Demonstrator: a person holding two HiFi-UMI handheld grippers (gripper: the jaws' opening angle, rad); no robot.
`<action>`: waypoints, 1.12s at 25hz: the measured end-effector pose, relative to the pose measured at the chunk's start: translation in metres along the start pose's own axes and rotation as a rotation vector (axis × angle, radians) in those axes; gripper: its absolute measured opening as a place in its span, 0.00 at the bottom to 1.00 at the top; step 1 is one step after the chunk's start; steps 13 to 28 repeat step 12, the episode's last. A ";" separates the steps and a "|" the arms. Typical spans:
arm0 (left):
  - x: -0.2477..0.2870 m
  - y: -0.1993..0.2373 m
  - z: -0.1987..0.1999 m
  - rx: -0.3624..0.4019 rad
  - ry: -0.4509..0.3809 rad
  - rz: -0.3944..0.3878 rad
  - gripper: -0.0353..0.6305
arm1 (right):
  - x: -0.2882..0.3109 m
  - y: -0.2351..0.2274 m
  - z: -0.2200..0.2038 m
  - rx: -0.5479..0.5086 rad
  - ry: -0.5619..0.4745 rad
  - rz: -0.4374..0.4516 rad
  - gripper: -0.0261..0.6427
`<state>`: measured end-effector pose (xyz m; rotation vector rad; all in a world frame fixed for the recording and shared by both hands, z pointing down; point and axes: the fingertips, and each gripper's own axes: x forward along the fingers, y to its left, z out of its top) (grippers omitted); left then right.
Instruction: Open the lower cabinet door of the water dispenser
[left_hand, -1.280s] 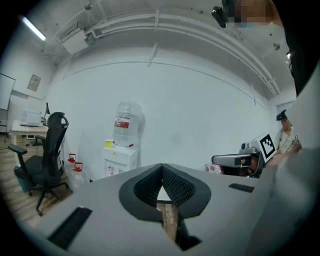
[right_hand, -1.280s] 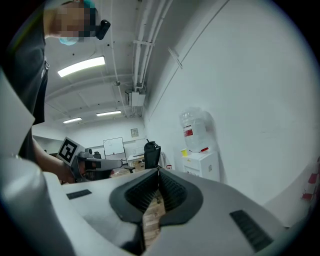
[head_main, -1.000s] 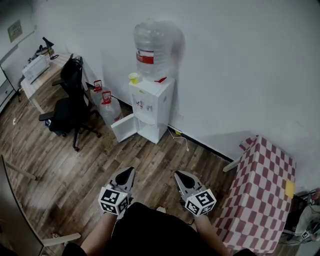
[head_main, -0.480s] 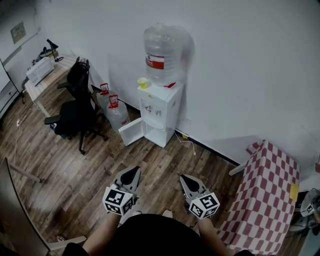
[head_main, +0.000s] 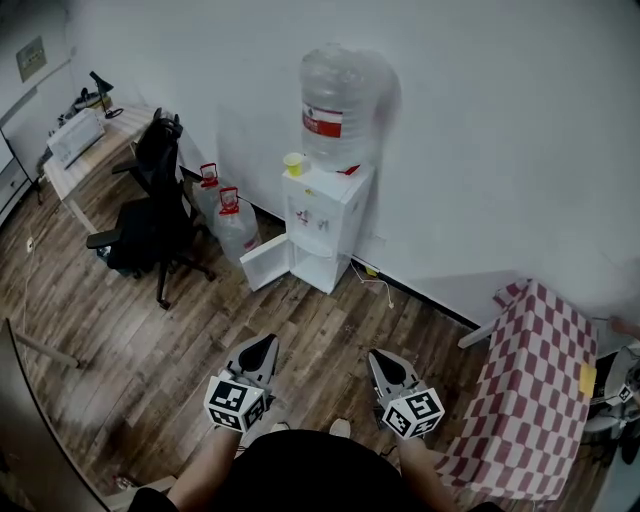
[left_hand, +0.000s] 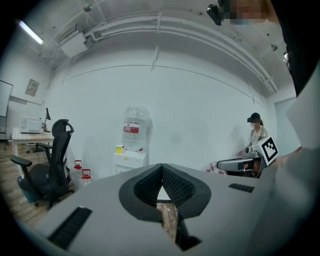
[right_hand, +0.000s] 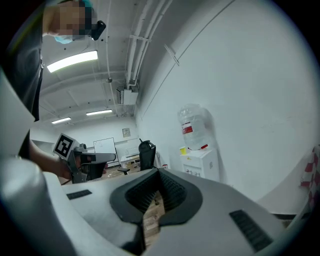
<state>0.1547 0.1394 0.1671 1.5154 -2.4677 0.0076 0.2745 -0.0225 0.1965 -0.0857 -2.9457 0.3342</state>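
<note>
**Water dispenser (head_main: 325, 225) across the floor, door open; both tools clenched on nothing**

Nearest, at the lower edge of the head view, I hold my left tool (head_main: 266, 341) and my right tool (head_main: 376, 354) side by side above the wood-plank floor (head_main: 150, 330). Each has its jaws pressed together. Only floorboards show past the pads, so neither grasps anything. To my right stands a counter (head_main: 530, 390) draped in a red-and-white checked cloth.

Well apart from both tools, the white water dispenser stands upright against the white wall (head_main: 480, 130). A large clear bottle (head_main: 335, 105) with a red label sits on top of it, and a yellow cup (head_main: 294, 163) stands on the top surface just beside the bottle. The lower cabinet door (head_main: 265, 262) is swung open toward the left of the head view, leaving the compartment behind it exposed. A cable (head_main: 375, 285) lies on the floor just right of the base.

Left of the door stand two clear jugs (head_main: 228, 222) with red caps, and beyond them a black office chair (head_main: 150, 215). Farthest, in the left corner, a wooden counter (head_main: 90, 150) carries small items too small to identify.
</note>
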 end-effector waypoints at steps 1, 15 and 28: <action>-0.001 0.004 -0.001 -0.001 0.002 -0.002 0.07 | 0.001 0.001 -0.001 0.003 0.002 -0.008 0.07; -0.002 0.031 -0.002 -0.004 0.003 -0.015 0.07 | 0.019 0.011 -0.003 -0.027 0.035 -0.031 0.07; -0.002 0.031 -0.002 -0.004 0.003 -0.015 0.07 | 0.019 0.011 -0.003 -0.027 0.035 -0.031 0.07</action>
